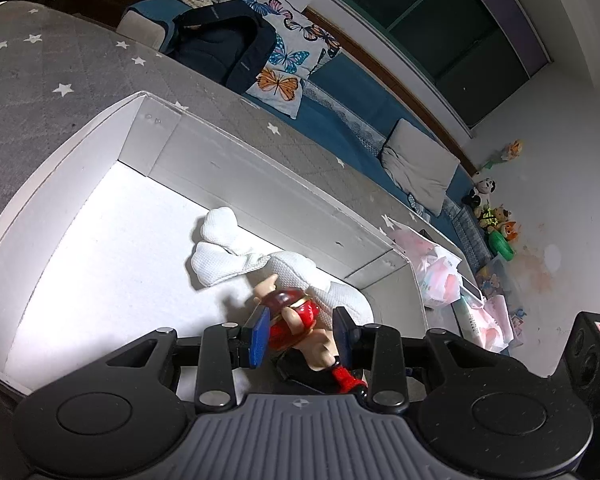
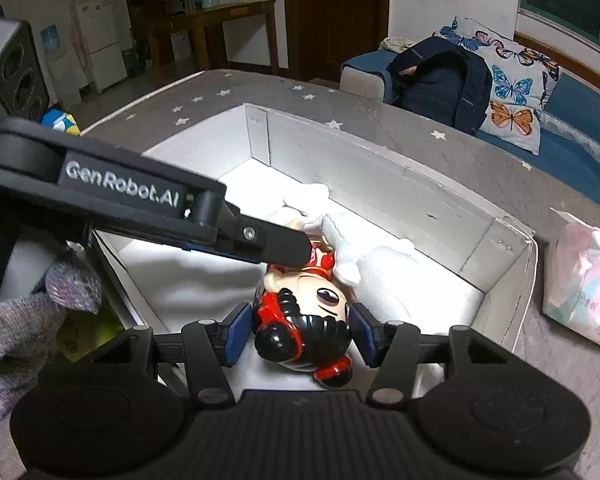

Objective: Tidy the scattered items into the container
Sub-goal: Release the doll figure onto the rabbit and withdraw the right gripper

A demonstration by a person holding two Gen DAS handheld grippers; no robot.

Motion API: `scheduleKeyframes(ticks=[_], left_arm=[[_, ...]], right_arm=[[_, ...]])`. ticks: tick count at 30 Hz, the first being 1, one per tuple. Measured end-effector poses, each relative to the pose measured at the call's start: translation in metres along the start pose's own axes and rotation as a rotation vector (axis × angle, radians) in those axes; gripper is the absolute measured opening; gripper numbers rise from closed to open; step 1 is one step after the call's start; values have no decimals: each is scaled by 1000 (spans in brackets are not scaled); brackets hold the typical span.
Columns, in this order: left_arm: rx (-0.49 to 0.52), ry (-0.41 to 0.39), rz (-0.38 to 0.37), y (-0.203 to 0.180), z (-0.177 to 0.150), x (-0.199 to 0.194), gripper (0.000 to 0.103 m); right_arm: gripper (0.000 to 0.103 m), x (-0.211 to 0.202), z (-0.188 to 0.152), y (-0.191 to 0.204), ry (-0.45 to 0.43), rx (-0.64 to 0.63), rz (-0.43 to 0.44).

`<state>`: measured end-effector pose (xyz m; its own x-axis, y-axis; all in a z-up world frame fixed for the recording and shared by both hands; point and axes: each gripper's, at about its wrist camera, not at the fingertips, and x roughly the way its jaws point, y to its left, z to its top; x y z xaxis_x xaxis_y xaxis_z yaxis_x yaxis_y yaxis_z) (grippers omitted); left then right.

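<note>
A toy doll (image 1: 296,312) with black hair, a red outfit and a painted face (image 2: 312,304) lies in the white cardboard box (image 1: 260,168) on the grey star-print mattress. My left gripper (image 1: 300,332) is shut on the doll's red body. In the right wrist view its dark finger (image 2: 284,246) reaches in from the left onto the torso. My right gripper (image 2: 300,332) is shut on the doll's head, one blue pad on each side. White cloth (image 1: 228,256) lies bunched against the box's far wall (image 2: 380,184), just beyond the doll.
A plastic bag of pink items (image 2: 580,280) lies on the mattress right of the box. A dark backpack (image 2: 440,80) and a butterfly pillow (image 2: 512,88) rest on the blue sofa behind. Knitted grey-purple fabric (image 2: 20,332) hangs at the box's left. A black speaker (image 2: 16,72) stands far left.
</note>
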<state>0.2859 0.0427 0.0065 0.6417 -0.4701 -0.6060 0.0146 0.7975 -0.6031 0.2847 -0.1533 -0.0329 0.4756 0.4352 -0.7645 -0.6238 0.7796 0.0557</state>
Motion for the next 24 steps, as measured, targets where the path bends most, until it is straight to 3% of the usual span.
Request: scheduleKeyframes(ticks=[8, 24], left_arm=[[18, -19, 4, -4, -3, -8, 36], [152, -115, 49, -34, -32, -56, 36]], right_arm=[[54, -12, -5, 1, -36, 22, -10], [54, -80, -36, 28, -217, 45, -54]])
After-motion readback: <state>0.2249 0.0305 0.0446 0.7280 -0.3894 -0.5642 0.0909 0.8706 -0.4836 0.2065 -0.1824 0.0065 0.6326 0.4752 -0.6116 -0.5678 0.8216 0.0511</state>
